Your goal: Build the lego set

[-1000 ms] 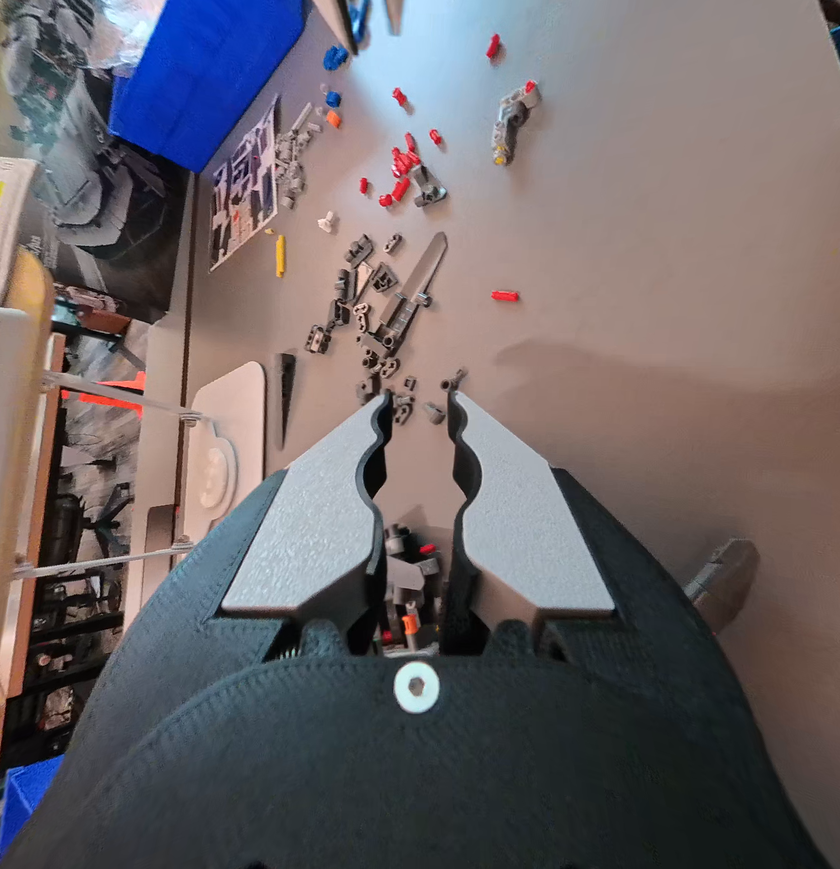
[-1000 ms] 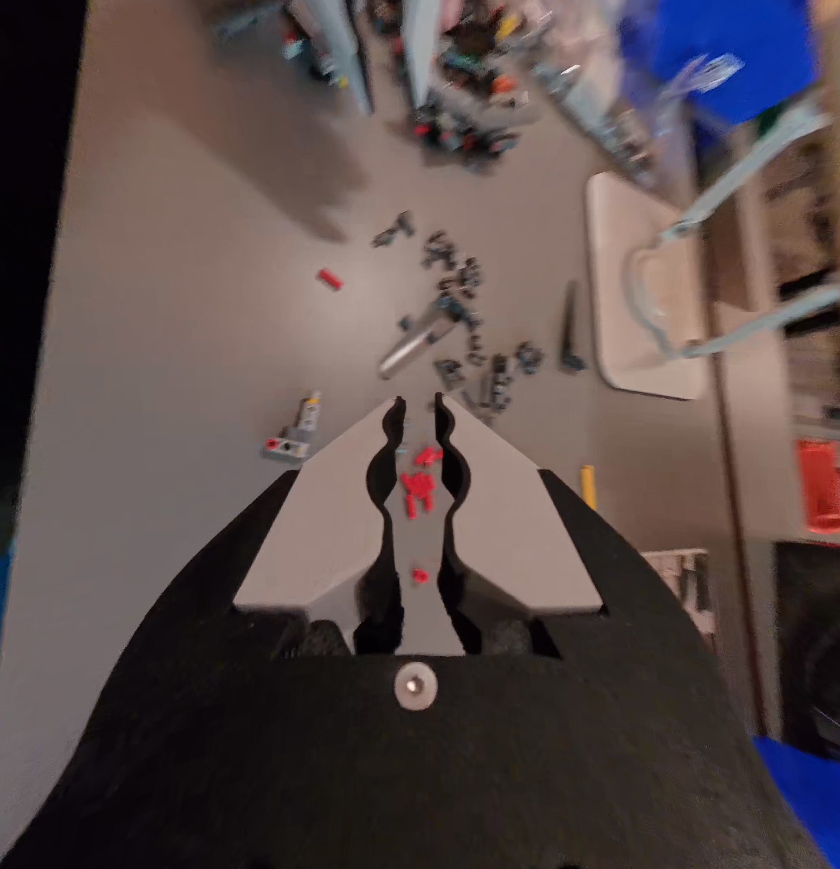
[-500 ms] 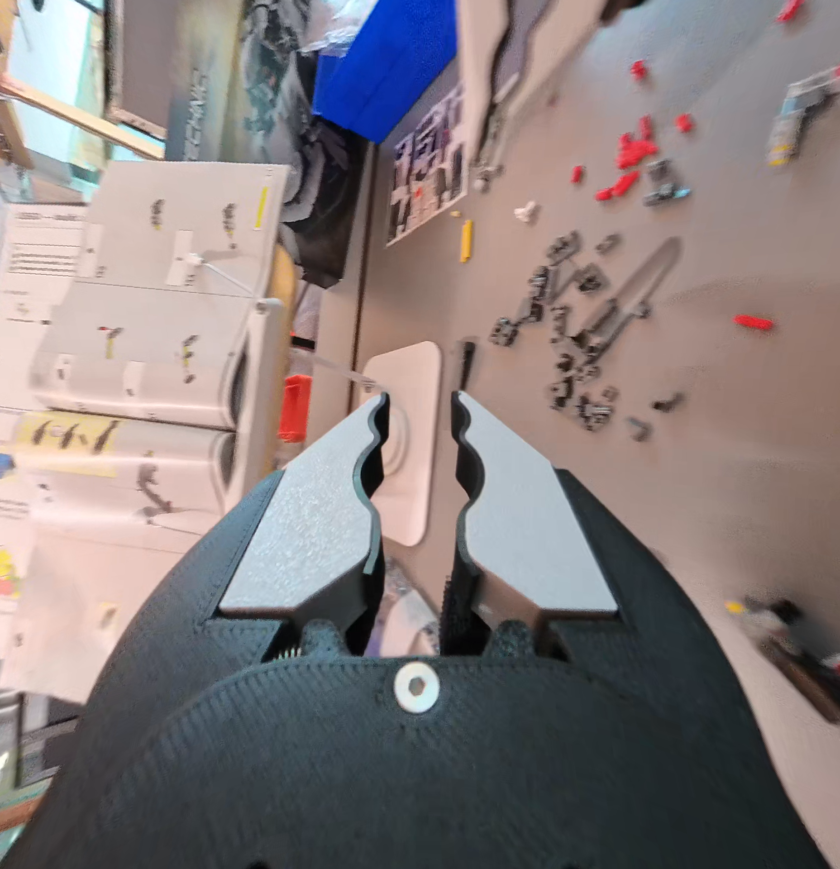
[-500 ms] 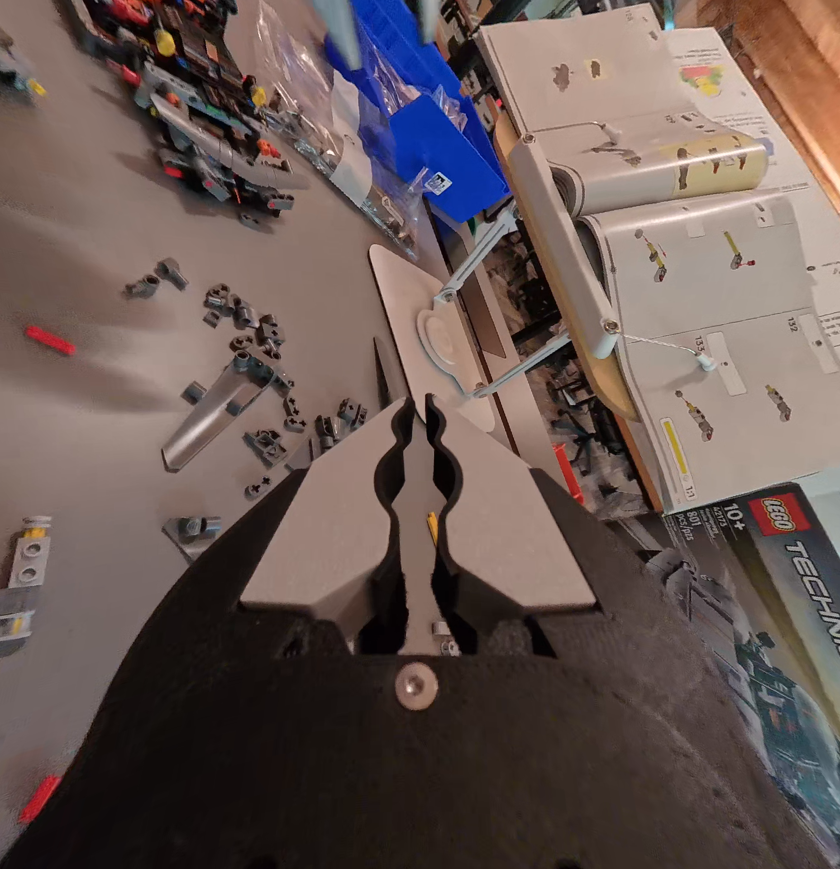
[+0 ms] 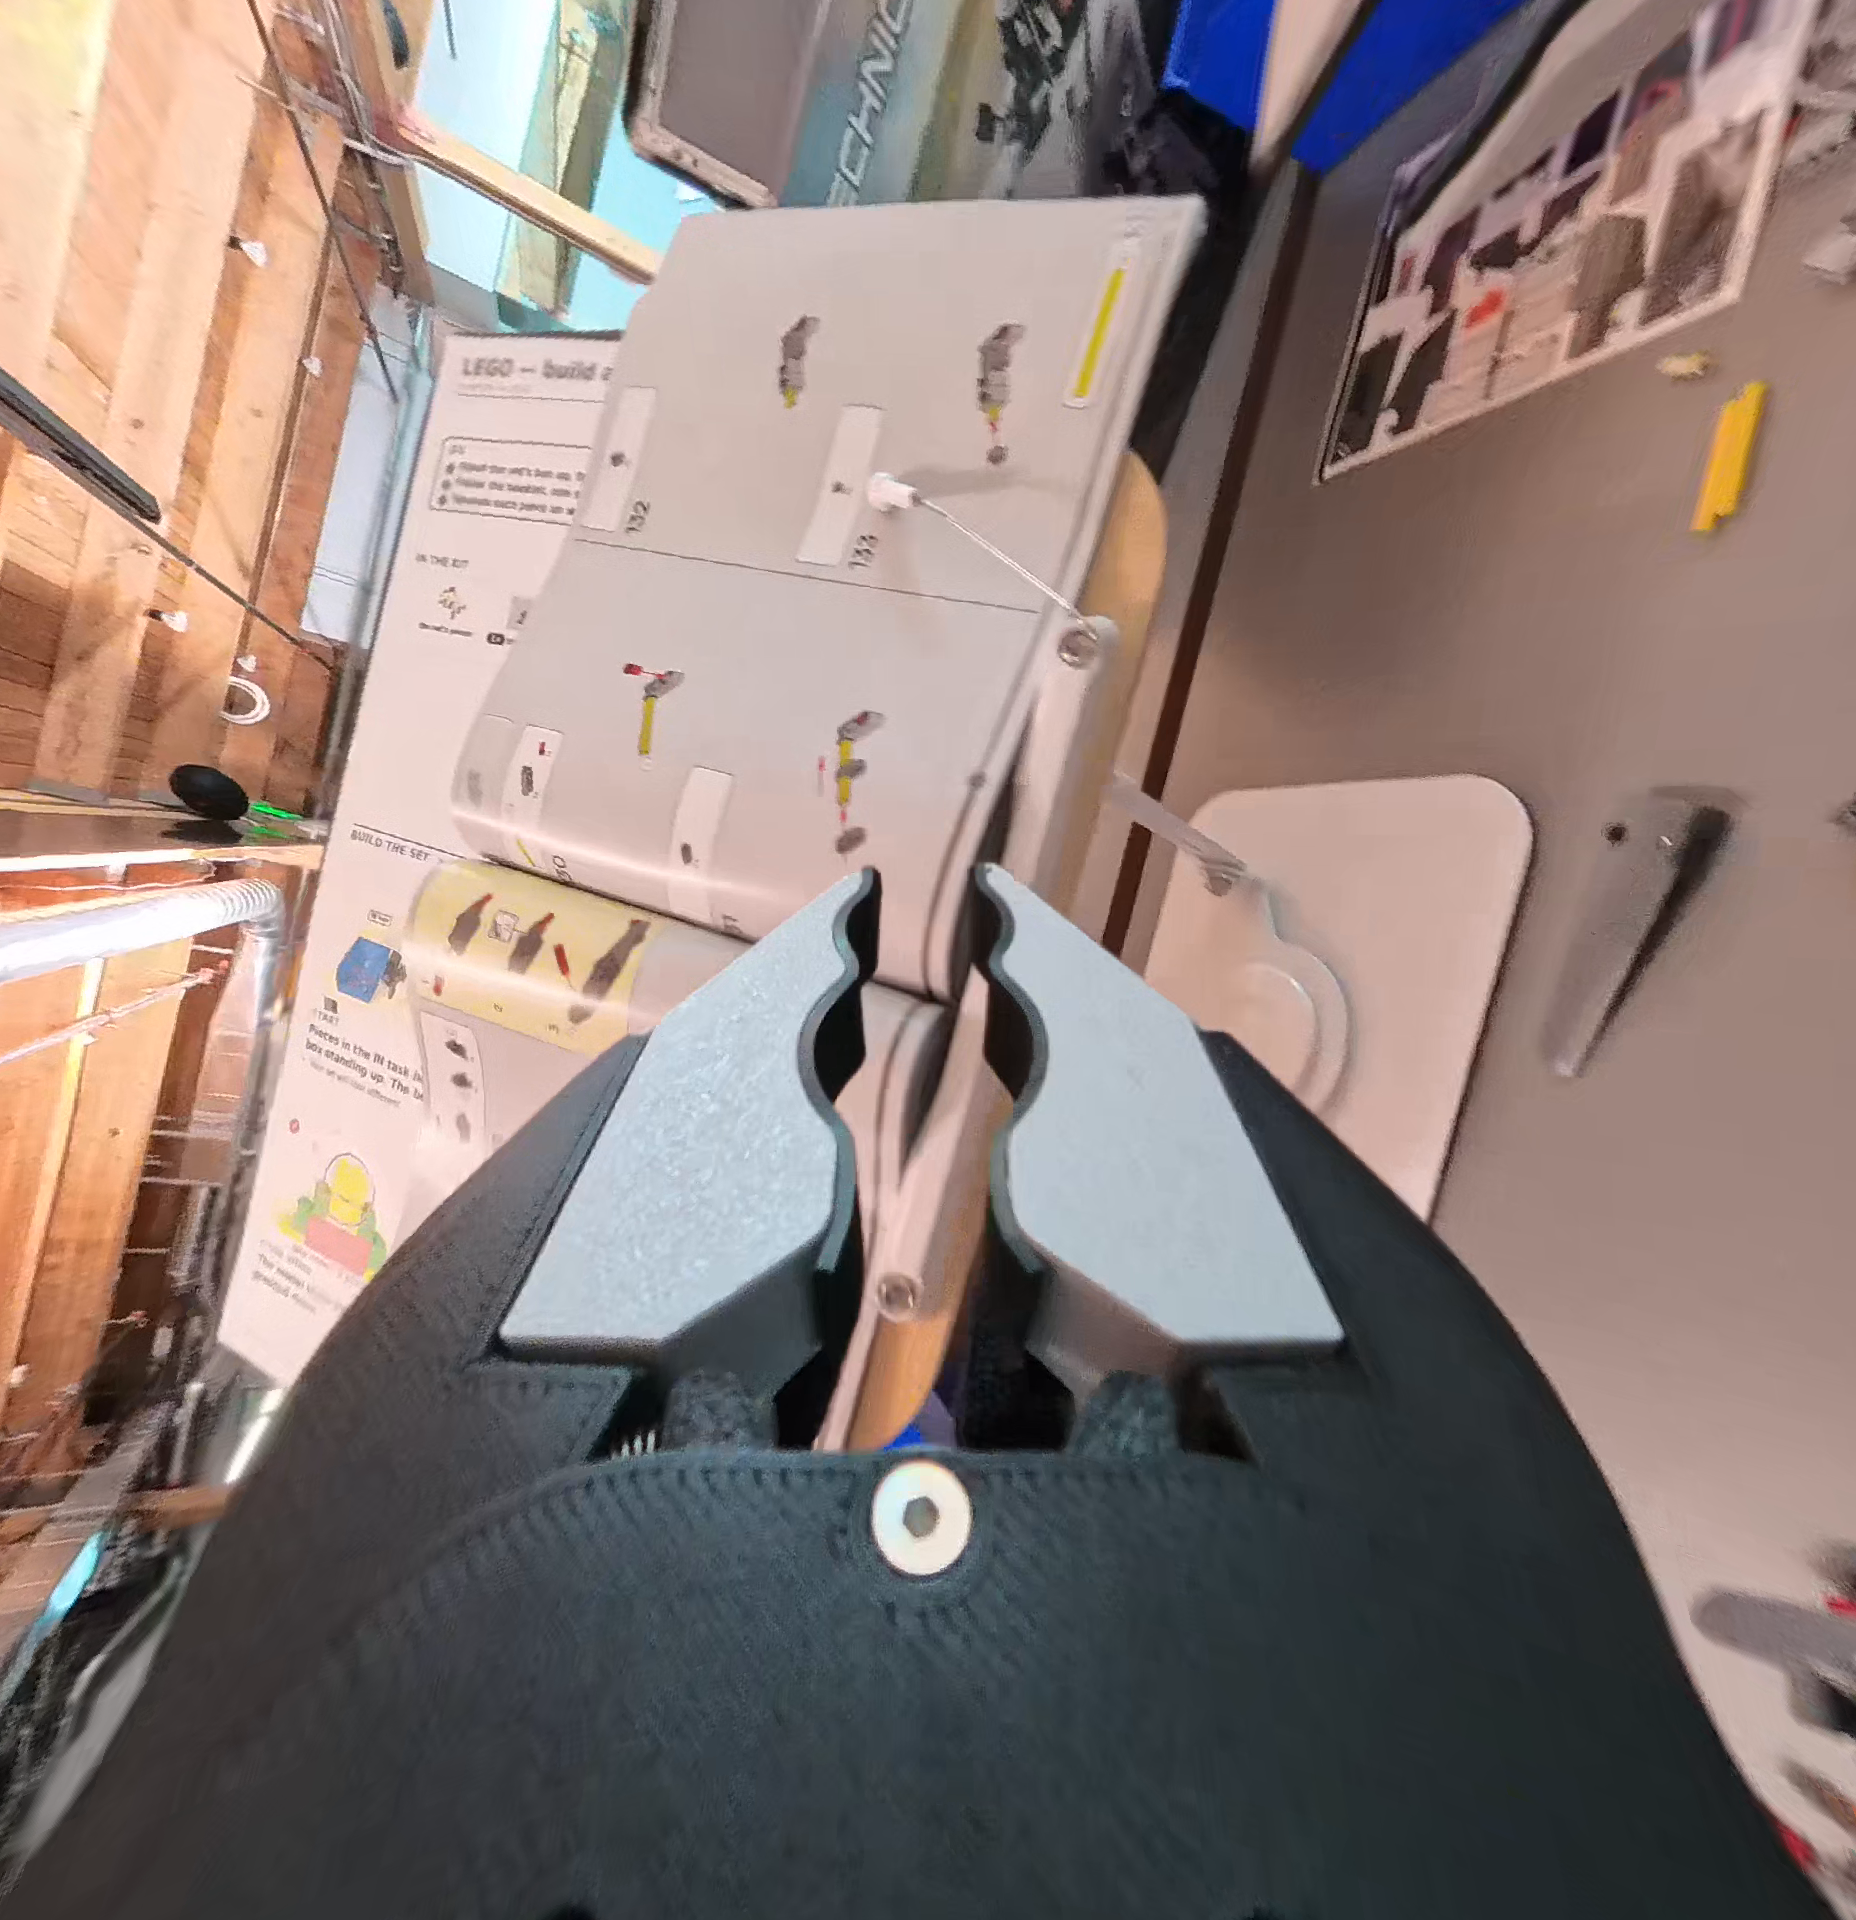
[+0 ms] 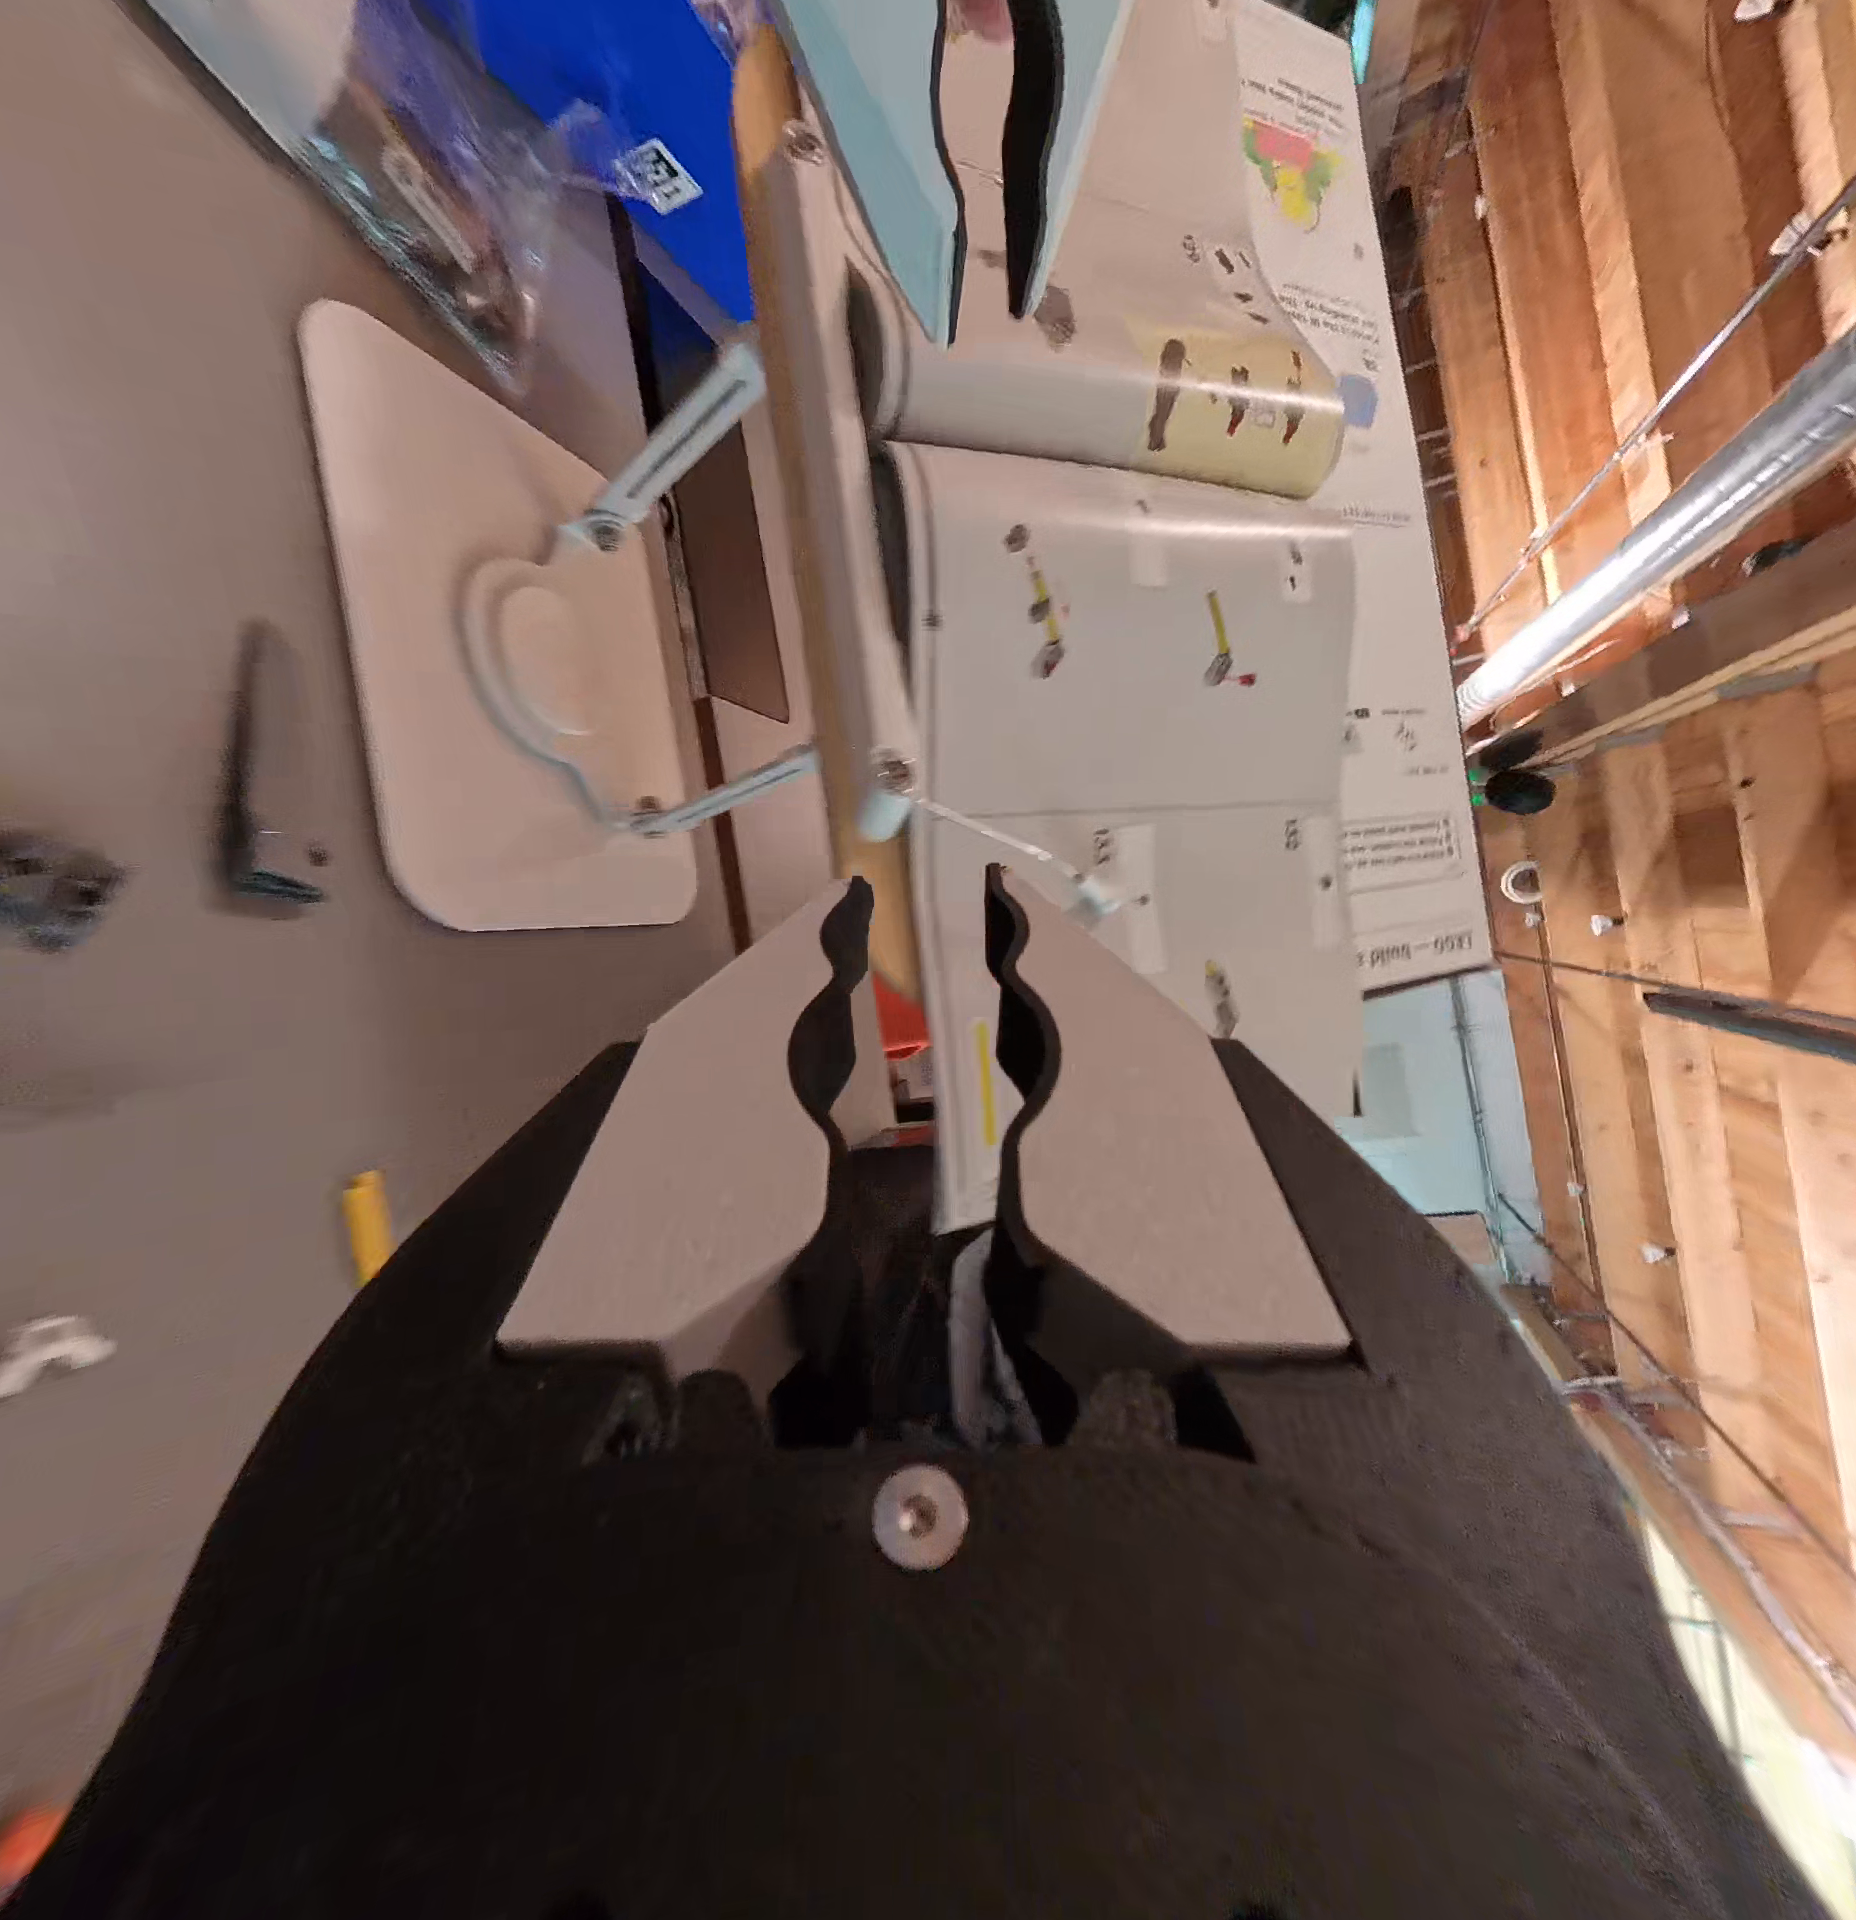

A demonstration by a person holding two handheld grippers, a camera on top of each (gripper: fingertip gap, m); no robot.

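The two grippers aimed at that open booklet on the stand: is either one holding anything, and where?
Neither. The left gripper and right gripper both stand open, empty, short of the instruction booklet.

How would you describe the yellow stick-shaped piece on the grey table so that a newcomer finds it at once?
Start at the grey table and find the printed parts sheet lying flat on it. Just beside that sheet's edge lies the yellow stick-shaped piece. It is the only long, bright yellow part there; nearby pieces are grey or white.
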